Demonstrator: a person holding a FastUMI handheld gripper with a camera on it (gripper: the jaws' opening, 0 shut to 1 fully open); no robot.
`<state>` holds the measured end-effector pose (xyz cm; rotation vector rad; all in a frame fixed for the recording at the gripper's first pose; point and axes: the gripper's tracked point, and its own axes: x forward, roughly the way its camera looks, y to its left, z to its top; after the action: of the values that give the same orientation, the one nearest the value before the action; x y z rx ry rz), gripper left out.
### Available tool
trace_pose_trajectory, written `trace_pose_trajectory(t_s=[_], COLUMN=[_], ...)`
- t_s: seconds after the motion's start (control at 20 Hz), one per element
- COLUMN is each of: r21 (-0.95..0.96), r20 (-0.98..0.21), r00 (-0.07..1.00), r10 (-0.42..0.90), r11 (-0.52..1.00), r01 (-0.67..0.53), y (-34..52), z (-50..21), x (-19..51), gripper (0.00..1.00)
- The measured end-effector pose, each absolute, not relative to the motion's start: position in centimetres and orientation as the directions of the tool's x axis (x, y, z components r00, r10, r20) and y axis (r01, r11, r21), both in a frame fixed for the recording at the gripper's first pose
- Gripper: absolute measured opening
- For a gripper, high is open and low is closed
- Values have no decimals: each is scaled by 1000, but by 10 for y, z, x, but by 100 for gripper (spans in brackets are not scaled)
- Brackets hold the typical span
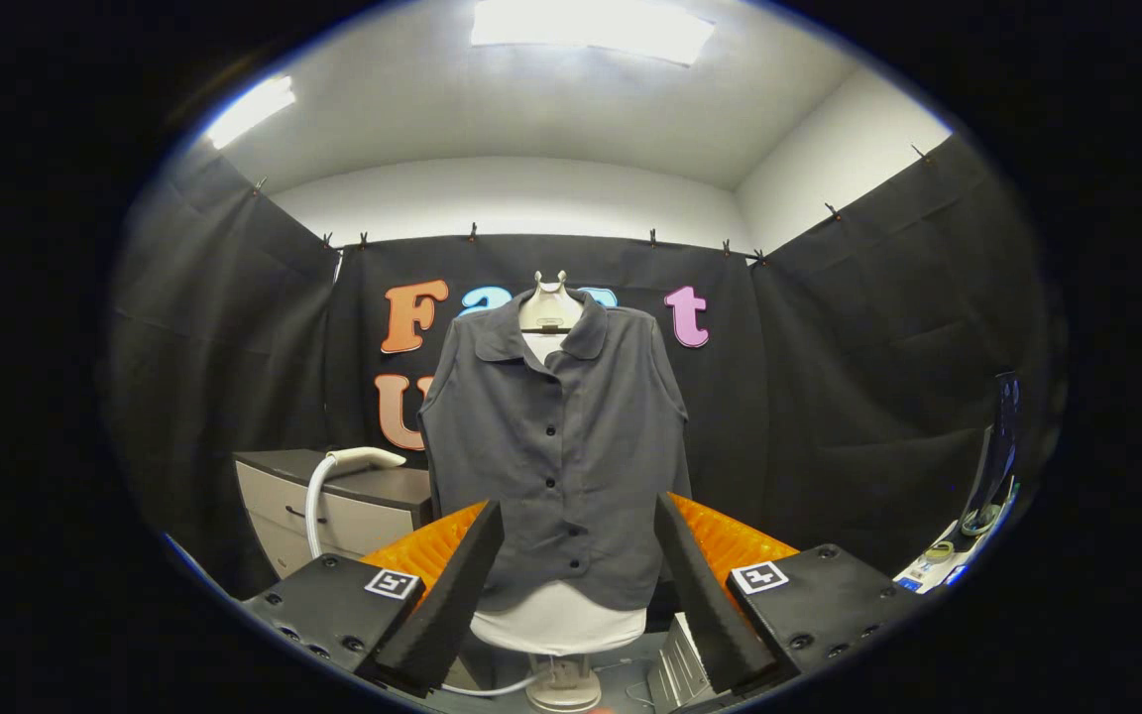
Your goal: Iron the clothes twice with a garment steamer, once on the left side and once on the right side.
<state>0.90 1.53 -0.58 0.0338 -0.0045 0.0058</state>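
Your tongs [579, 585] spread wide and empty, grey shirt [556, 446] on its mannequin straight ahead, steamer head [365, 459] on the cabinet [353, 501] far left.

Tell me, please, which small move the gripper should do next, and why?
Probably swing toward the white steamer head lying on the dark-topped cabinet. The gripper is open and empty, and the grey buttoned shirt on the mannequin beyond its fingers cannot be steamed without that tool.

My tongs [579, 595] stand open, on black screwed blocks, each bearing a square black-and-white marker tag.
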Motion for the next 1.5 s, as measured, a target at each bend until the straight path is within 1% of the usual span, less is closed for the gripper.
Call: trace_pose_trajectory(t_s=[0.2,0.4,0.55,0.7,0.9,1.1,1.3,1.5], r21=[51,77,83,72,58,47,111,179], r20=[-4,-20,-3,-8,0,-4,13,-42], r00=[1000,999,997,997,1000,999,979,955], r10=[-3,-37,-72,-74,-20,41,203,295], r11=[999,996,994,995,998,998,973,942], r01=[3,39,72,74,20,-40,-204,-284], y=[13,3,-5,-5,18,60,147,238], z=[-10,-18,-14,-14,-5,7,35,54], x=[11,9,7,5,13,48,99,154], gripper=[98,98,98,98,98,98,98,98])
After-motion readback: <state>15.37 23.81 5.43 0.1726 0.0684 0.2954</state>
